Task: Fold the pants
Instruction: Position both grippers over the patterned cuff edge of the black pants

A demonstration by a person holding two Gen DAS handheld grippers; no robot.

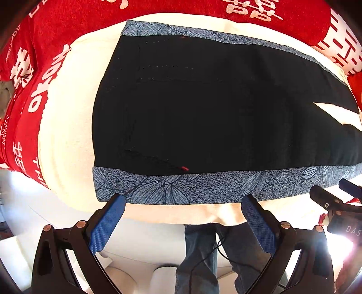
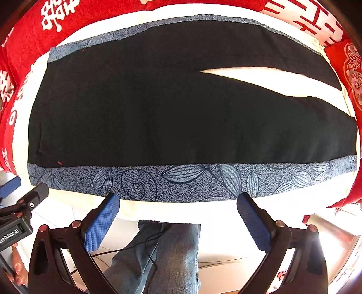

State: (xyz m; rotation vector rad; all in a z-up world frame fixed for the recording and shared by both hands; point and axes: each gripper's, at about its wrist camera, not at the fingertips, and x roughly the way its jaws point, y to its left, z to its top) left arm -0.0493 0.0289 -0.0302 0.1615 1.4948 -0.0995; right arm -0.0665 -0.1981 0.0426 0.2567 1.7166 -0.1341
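Observation:
Black pants with blue-grey leaf-print side bands lie flat and spread on a cream-covered surface, waistband to the left, legs to the right. They also show in the right wrist view, with a gap between the two legs at the right. My left gripper is open and empty, its blue pads just at the near printed band. My right gripper is open and empty at the same near band, further right. The right gripper shows in the left view.
A red blanket with white characters surrounds the cream surface at the back and sides. The person's jeans-clad legs and a thin black cable stand below the near edge. The left gripper's body shows at the left.

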